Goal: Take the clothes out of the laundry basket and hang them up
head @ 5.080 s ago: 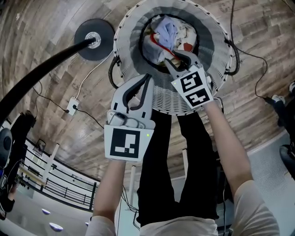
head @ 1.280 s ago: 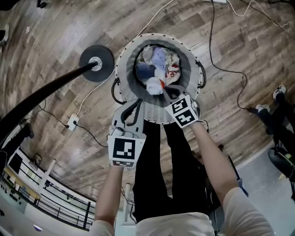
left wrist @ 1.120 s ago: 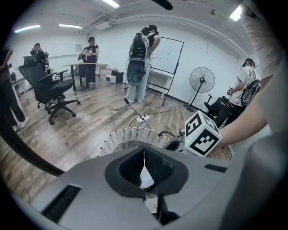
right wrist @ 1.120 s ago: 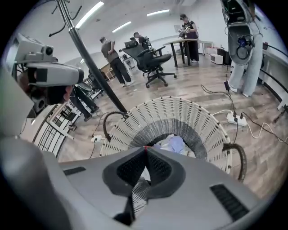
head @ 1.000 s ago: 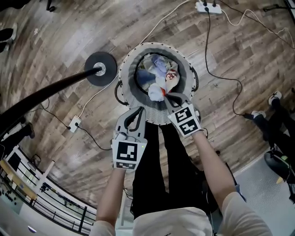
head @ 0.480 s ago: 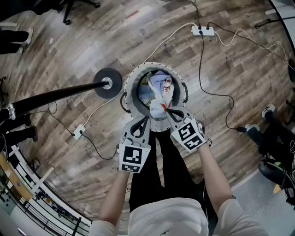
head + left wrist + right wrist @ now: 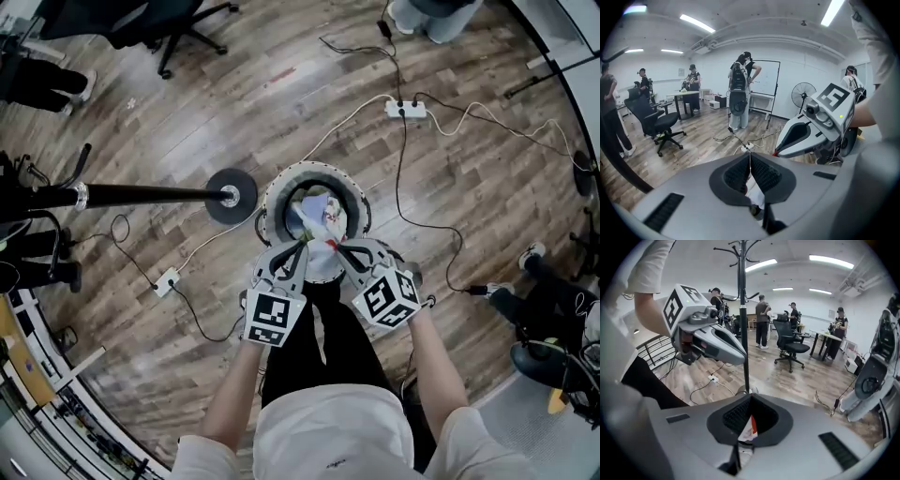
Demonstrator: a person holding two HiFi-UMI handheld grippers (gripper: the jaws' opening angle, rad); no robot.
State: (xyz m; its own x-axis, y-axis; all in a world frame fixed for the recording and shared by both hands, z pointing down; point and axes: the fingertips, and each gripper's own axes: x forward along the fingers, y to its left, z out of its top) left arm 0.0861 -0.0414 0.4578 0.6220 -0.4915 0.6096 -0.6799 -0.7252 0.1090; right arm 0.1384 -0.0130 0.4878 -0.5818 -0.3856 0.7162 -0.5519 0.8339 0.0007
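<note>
1 white red-trimmed garment [image 7: 749, 429] held above round white laundry basket [image 7: 270, 194] — your left gripper [image 7: 302, 246], right gripper [image 7: 340, 246] jaws both clamped on it. Not yet hung; more pale clothes [image 7: 323, 210] left inside.

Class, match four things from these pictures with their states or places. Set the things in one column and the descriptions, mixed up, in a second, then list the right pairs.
Things
1. right tool
2. laundry basket
3. stand base
4. power strip

Descriptions
a. white, on the floor, cables plugged in
b. black disc on the floor beside the basket
c. shut on the garment
d. round, with clothes inside

Pairs: 1-c, 2-d, 3-b, 4-a
</note>
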